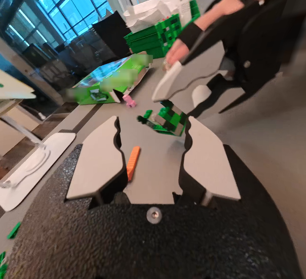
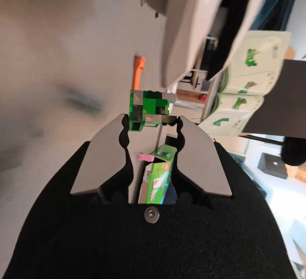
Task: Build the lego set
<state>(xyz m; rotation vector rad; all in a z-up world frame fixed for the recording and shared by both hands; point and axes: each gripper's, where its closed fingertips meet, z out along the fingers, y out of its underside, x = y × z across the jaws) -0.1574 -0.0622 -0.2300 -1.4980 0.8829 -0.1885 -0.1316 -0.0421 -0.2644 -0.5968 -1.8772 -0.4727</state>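
Observation:
A green, grey and black lego assembly (image 2: 149, 108) sits between the fingertips of my right gripper (image 2: 151, 119), which is shut on it and holds it tilted above the grey table. In the left wrist view the assembly (image 1: 168, 121) hangs under the right gripper (image 1: 175, 103), just past my left gripper (image 1: 153, 120). My left gripper is open and empty, with its right fingertip close to the assembly. An orange brick separator (image 1: 134, 161) lies on the table between the left fingers; it also shows in the right wrist view (image 2: 138, 72).
A pink lego figure (image 1: 130, 101) lies by the opened green lego box (image 1: 102, 87). A larger green build (image 1: 159, 38) and white papers (image 1: 157, 10) stand at the back. An instruction booklet (image 2: 245, 88) is propped up. Loose green pieces (image 1: 14, 232) lie near the table's edge. Tip to tip, the grippers are about 5 cm apart. The right tips stand about 11 cm off the orange brick separator (image 1: 134, 161). Seen from the right wrist view (image 2: 136, 79) as well.

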